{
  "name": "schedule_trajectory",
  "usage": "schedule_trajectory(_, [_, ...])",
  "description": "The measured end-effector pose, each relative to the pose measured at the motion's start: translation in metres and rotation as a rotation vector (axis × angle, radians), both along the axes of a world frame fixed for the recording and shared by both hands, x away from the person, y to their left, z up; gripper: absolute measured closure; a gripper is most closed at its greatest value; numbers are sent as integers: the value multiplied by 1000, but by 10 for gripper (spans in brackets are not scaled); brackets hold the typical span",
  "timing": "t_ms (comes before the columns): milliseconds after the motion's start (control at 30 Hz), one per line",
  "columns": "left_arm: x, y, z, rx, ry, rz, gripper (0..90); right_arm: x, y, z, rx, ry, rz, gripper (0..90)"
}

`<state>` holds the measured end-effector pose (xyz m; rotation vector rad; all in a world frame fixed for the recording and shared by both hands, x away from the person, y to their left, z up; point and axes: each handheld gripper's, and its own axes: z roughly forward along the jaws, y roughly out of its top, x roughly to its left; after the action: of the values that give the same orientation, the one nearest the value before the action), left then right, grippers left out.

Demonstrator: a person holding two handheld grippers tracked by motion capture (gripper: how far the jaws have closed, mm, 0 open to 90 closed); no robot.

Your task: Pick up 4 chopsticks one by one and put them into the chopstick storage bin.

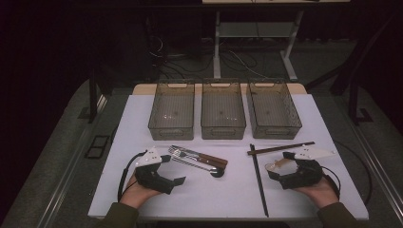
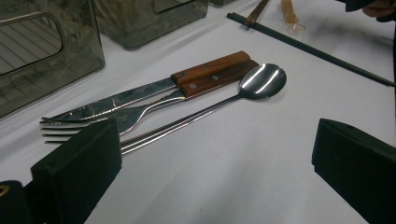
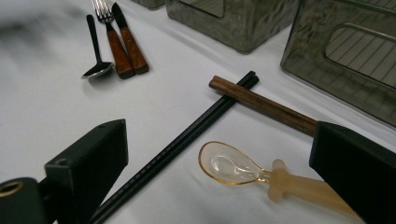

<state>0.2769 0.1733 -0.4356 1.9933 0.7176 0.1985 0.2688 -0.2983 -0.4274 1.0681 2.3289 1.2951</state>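
On the white table (image 1: 304, 118), my left gripper (image 1: 173, 170) hangs with jaws parted and empty, at seven o'clock from the fork (image 2: 93, 123), knife (image 2: 140, 93) and metal spoon (image 2: 261, 81) lying bundled together. My right gripper (image 1: 280, 171) is spread around the amber spoon (image 3: 233, 168), apparently lined up to take it, with black chopsticks (image 3: 187, 135) just beside. Three bins (image 1: 223, 111) at twelve o'clock sit empty, probably for sorting.

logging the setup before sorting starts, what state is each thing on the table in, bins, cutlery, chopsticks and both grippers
three bins: upright, empty
knife: flat, beside the fork
fork: flat, beside the knife
metal spoon: flat, bowl up
black chopsticks: flat on the table
brown chopsticks: lying across the black ones' ends
amber spoon: flat, bowl up
left gripper: open, holding nothing
right gripper: open around the amber spoon
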Motion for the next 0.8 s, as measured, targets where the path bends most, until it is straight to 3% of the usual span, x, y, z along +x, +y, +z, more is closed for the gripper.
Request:
schedule_trajectory(533, [0,3,-3,-6,-4,19,5,6,-8,4,-14,-17,-26,43])
schedule_trajectory(800, [1,3,-4,2,4,18,5,17,-16,3,-33,3,-47,64])
